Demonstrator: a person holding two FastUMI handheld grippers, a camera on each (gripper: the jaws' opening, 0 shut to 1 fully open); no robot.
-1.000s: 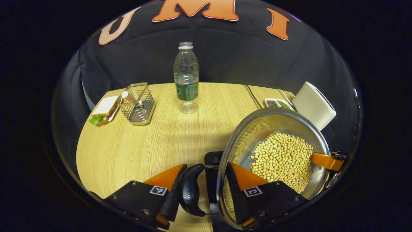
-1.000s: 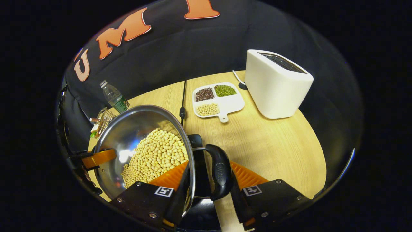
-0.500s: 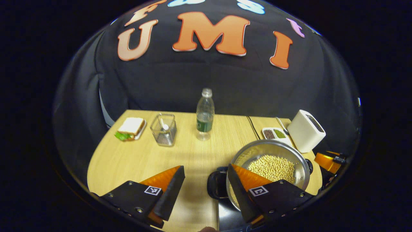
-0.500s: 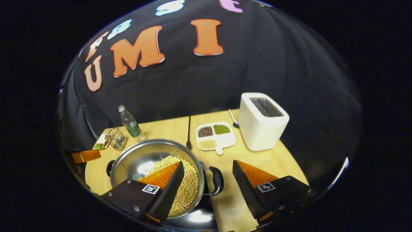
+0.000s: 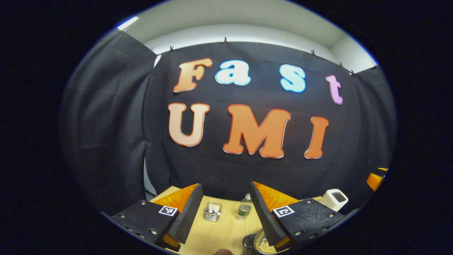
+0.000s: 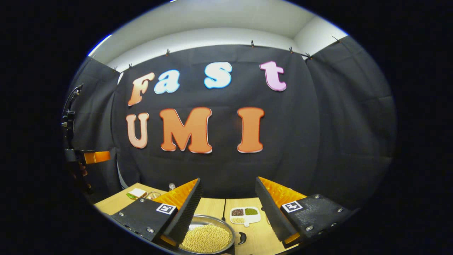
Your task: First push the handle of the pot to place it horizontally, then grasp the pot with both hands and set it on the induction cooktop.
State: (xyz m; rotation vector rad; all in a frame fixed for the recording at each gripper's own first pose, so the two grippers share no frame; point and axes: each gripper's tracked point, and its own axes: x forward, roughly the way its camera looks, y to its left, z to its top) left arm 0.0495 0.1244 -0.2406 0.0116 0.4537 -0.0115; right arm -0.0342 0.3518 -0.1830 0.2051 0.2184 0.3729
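Right gripper view: wooden table (image 6: 256, 235), far below.

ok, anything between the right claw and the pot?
Nothing visible. The right claw is open, raised above the table, and the pot of beans lies below it with only open air between.

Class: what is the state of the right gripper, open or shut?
Open. In the right gripper view the right gripper has its fingers spread wide, nothing between them, with the pot below.
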